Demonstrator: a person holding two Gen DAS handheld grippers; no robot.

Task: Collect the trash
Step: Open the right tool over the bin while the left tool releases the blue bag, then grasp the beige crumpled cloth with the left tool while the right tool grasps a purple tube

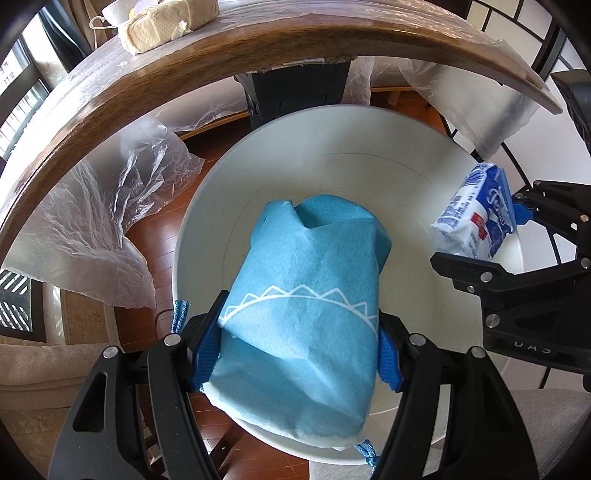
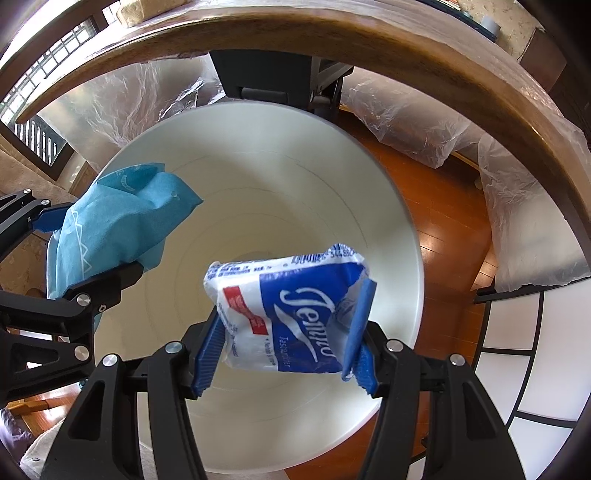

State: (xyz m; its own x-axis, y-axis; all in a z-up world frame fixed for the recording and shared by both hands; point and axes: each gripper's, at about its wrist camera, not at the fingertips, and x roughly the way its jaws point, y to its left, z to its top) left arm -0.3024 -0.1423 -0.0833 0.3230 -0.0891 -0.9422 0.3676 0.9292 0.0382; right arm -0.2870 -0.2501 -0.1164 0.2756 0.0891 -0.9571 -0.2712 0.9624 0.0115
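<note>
My left gripper [image 1: 297, 354] is shut on a light blue paper bundle [image 1: 303, 295] with a white zigzag print, held above the open white bin [image 1: 207, 206]. My right gripper [image 2: 284, 350] is shut on a blue and white tissue packet [image 2: 291, 306], also hanging over the white bin [image 2: 388, 206]. The tissue packet [image 1: 476, 218] shows at the right of the left wrist view in the other gripper's blue pads. The blue bundle [image 2: 118, 221] shows at the left of the right wrist view. The bin's inside looks bare.
A wooden table edge [image 1: 147, 85] arcs above the bin, draped with clear plastic sheeting [image 1: 110, 206]. Beige tissue packs [image 1: 166, 22] lie on the tabletop. A black table leg [image 1: 295, 88] stands behind the bin. The floor [image 2: 450, 236] is reddish wood.
</note>
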